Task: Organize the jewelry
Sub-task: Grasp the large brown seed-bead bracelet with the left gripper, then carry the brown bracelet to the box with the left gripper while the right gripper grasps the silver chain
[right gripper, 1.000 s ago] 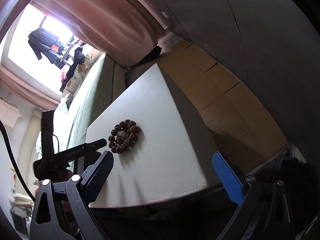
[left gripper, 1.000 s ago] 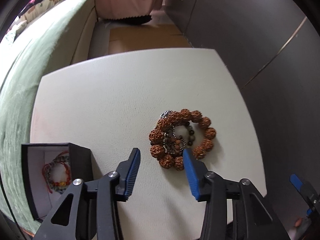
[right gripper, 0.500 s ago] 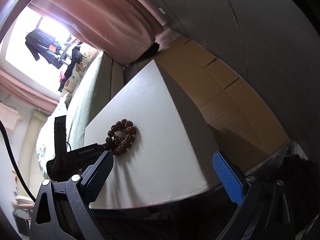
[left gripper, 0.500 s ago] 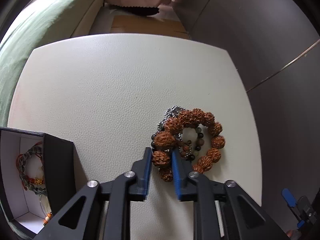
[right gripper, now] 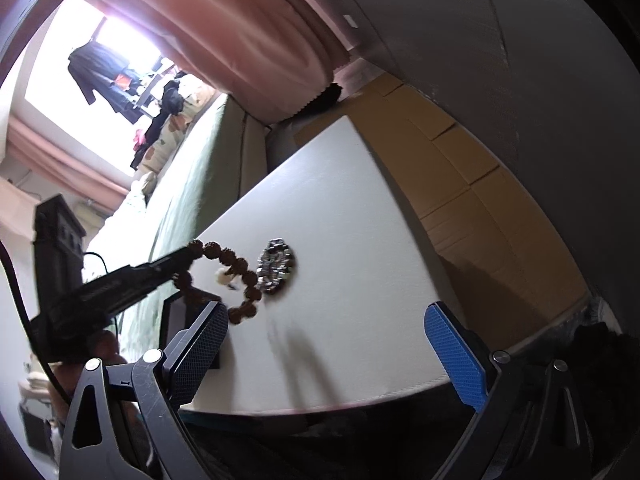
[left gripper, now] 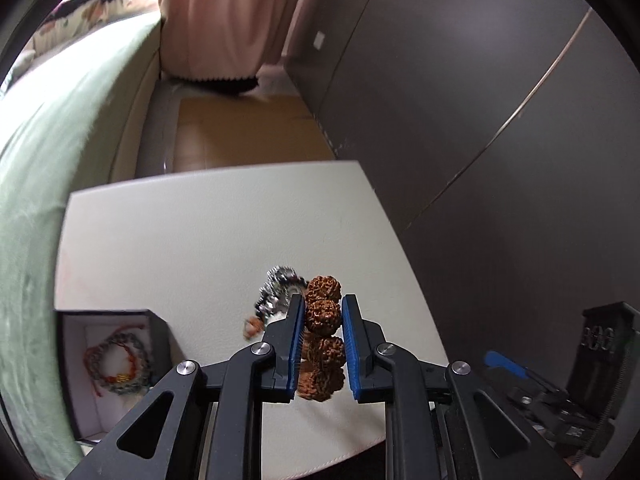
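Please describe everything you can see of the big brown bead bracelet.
The big brown bead bracelet is a loop of large, rough, wrinkled reddish-brown beads that look like dried seeds. The left tongs are shut on a few of its beads, their blue pads pressing both sides. It hangs in the air above the white table, the rest of the loop drooping below the grip. A silvery bracelet lies on the table behind it.
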A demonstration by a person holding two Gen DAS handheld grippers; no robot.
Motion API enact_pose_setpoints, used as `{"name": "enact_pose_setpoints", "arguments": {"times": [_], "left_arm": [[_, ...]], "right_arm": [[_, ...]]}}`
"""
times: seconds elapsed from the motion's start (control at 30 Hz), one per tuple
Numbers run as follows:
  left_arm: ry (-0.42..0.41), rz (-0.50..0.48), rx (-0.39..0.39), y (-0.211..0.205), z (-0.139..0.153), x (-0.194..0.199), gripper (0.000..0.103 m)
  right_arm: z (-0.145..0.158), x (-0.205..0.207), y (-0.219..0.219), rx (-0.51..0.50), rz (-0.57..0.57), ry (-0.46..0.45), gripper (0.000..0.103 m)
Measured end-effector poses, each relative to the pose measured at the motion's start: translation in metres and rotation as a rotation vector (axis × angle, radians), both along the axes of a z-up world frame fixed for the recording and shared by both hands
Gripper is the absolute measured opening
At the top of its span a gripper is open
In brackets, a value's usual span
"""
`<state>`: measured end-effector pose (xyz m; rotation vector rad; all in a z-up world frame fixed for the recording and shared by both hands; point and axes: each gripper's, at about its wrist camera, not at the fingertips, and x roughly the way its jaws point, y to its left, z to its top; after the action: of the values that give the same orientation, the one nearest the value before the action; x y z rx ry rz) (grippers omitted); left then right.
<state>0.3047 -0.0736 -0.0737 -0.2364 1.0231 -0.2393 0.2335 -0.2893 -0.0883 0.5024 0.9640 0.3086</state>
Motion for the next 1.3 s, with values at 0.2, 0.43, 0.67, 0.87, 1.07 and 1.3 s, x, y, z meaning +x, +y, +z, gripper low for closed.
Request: {"name": "enact_pose_setpoints", "arguments": {"times": [0.2,0.43,0.67,0.87,1.07,1.3], "left_arm": [[-0.05,0.048,0.027,0.023,0.021,-0.011,0.019],[-0.057,0.106,0.031,0.057,0.029,-0.015,0.019],[-0.063,0.147,0.034,0.089,0.036,-0.025,0.019],[-0.063,0.187,0.038,0.114,0.039,-0.031,0.019],[-0.055,0.227,0.04,0.135,0.04,-0.039,0.019],[-0.058,0.263,0.041,0.155,0.044,-0.05,0.019]], "right_arm": [[0.0,0.013,0.026,0.002,0.062,0.006,0.088],[-0.003,0.034,0.063,-0.017,0.143,0.031,0.074],[-0.014,0.062,0.095,-0.057,0.205,0.066,0.062],[-0.029,0.084,0.118,-0.099,0.25,0.111,0.051],[-0.046,0.102,0.14,-0.135,0.293,0.16,0.039],[-0.056,0.115,0.161,-0.219,0.322,0.187,0.038]]}}
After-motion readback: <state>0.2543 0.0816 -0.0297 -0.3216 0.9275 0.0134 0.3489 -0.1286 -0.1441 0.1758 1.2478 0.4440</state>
